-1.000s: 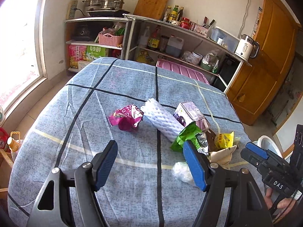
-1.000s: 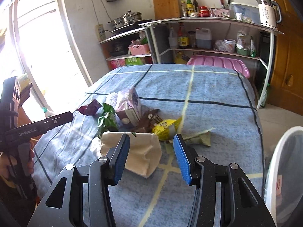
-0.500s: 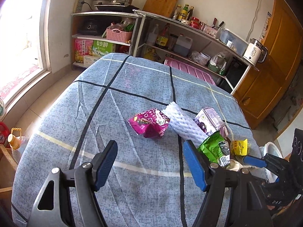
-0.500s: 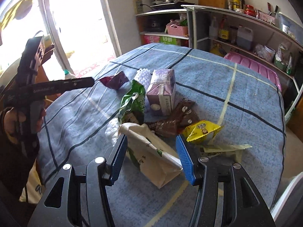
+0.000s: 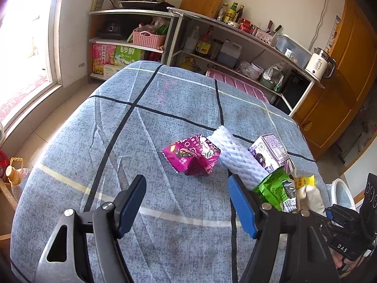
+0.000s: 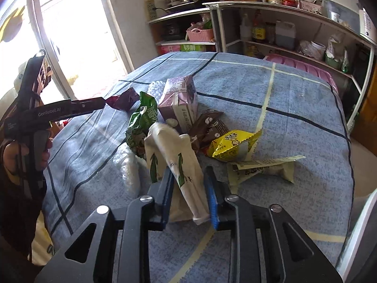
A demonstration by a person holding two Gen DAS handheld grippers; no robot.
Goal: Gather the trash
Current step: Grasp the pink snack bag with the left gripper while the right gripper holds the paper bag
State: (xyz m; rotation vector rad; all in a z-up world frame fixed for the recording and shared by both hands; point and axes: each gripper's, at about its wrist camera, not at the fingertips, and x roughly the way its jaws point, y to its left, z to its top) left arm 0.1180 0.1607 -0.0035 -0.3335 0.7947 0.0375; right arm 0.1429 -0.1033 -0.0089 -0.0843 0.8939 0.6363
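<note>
The right tongs pinch a crumpled white paper bag with green print, its folded top rising over a heap of litter on the counter draped in a blue-grey checked cloth. Behind the bag lie a green foil snack packet, an upright purple drink carton, brown coffee sachets and a yellow crisp wrapper. The left tongs hang wide apart above the cloth, near a magenta snack wrapper touching a white foam net sleeve.
</note>
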